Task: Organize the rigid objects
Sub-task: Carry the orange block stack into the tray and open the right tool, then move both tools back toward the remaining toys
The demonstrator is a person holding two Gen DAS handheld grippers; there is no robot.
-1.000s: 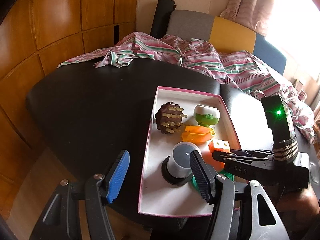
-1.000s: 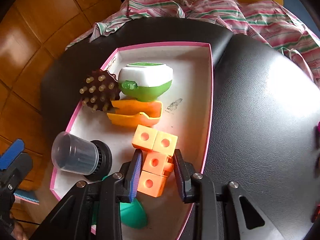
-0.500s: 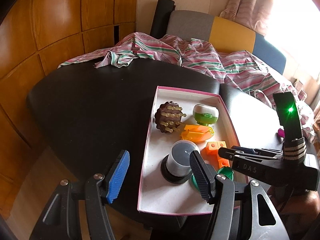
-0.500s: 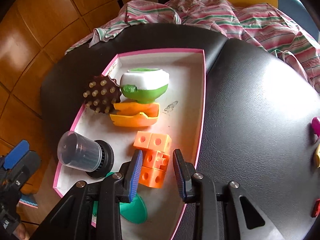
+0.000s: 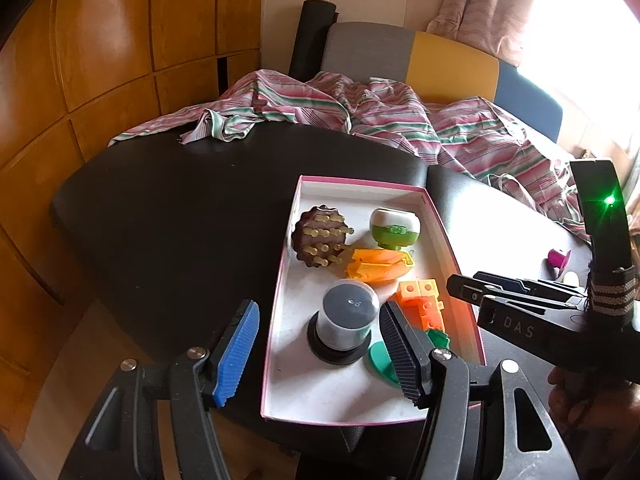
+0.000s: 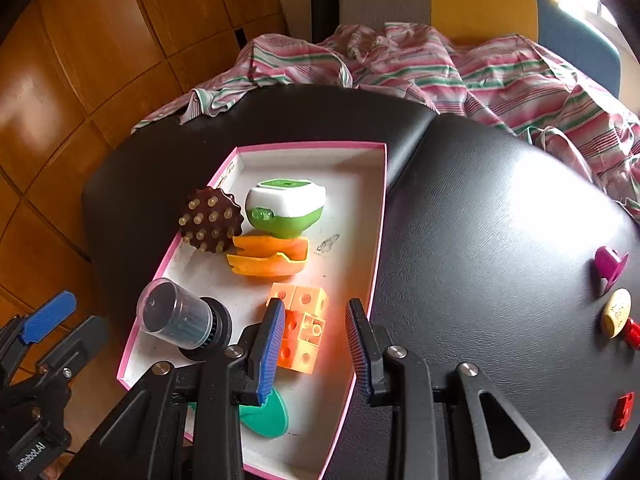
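Note:
A pink-rimmed white tray [image 5: 360, 182] [image 6: 304, 146] sits on the black table. It holds a brown studded brush [image 6: 210, 220], a green-and-white case [image 6: 284, 208], an orange clip [image 6: 268, 258], a clear cup on a black base [image 6: 176, 320], a green disc [image 6: 266, 414] and joined orange blocks [image 6: 306, 320] [image 5: 422, 300]. My right gripper [image 6: 315, 312] [image 5: 468, 292] hovers above the blocks, its pads narrowly apart and touching nothing. My left gripper [image 5: 318, 312] [image 6: 64, 326] hangs open over the tray's near-left corner, empty.
On the table right of the tray lie a magenta piece [image 6: 608, 266], a beige oval [image 6: 616, 312] and two red pieces [image 6: 622, 406]. A striped cloth [image 5: 360, 116] covers the far edge before a chair. A wooden wall stands at the left.
My right gripper has lifted up and back from the orange blocks, which stay in the tray. The small pieces at the right have come into view. My left gripper has kept still.

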